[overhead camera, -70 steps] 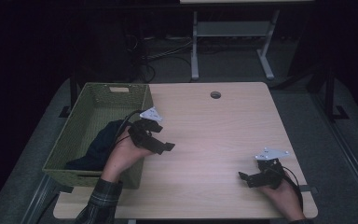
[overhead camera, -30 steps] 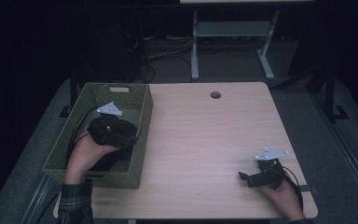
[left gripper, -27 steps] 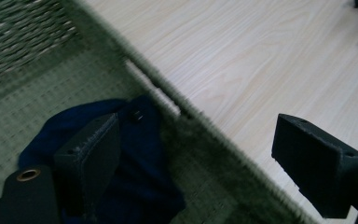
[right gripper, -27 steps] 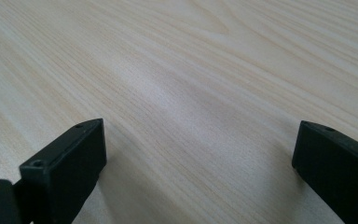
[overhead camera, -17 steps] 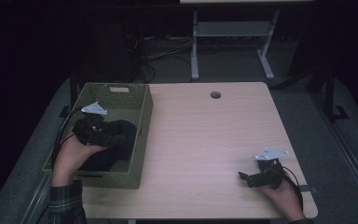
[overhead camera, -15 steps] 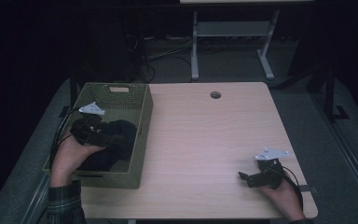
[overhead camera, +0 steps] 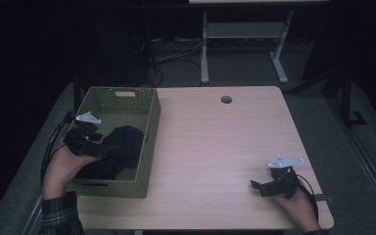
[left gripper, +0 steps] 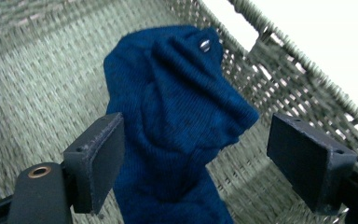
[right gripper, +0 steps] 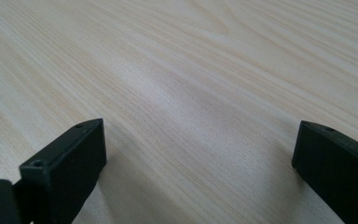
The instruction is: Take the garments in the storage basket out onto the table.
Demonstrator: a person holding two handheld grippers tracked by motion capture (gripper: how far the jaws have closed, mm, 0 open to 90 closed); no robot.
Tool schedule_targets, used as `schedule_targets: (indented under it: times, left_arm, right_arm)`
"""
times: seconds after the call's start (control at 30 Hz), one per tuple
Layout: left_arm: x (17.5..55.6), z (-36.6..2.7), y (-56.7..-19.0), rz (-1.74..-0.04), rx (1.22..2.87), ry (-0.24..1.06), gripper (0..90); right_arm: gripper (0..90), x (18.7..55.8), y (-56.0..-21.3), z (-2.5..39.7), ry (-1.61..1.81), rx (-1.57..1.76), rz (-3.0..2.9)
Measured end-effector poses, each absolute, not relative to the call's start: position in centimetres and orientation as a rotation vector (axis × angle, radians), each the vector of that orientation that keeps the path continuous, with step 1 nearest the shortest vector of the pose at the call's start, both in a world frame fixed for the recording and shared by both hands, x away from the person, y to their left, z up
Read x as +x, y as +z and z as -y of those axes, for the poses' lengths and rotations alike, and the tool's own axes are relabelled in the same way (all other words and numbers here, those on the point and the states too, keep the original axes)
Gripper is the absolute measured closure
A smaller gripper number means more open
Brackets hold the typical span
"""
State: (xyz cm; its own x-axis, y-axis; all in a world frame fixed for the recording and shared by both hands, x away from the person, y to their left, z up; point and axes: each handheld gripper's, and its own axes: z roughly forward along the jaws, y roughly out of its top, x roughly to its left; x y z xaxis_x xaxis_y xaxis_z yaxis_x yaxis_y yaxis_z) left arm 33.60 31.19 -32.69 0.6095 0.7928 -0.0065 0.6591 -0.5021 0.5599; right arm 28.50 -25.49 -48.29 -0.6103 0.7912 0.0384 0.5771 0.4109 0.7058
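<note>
Inside woven basket [overhead camera: 149,122], at table's [overhead camera: 225,147] left edge: dark blue knit garment [left gripper: 182,116], bunched; lower end cut off in left gripper view. Small metal stud [left gripper: 205,45] near top, identity unclear. Left gripper [left gripper: 191,163] jaws apart, straddling garment. Right gripper [right gripper: 200,163] jaws apart over bare wood, near right corner.

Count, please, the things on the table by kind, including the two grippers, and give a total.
Woven basket: 1
Dark blue knitted cloth inside the basket: 1
Grippers: 2, the left gripper open around the cloth, the right gripper open over the bare table
Total: 4
</note>
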Motion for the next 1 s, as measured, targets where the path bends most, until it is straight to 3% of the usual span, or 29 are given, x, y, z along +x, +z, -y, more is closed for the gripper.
schedule_targets:
  times: [1.0]
  left_arm:
    - [35.0,-30.8,-36.5,-1.277,2.515,0.258,17.5]
  right_arm:
    - [2.5,28.5,-48.3,25.5,1.004,1.189,-2.369]
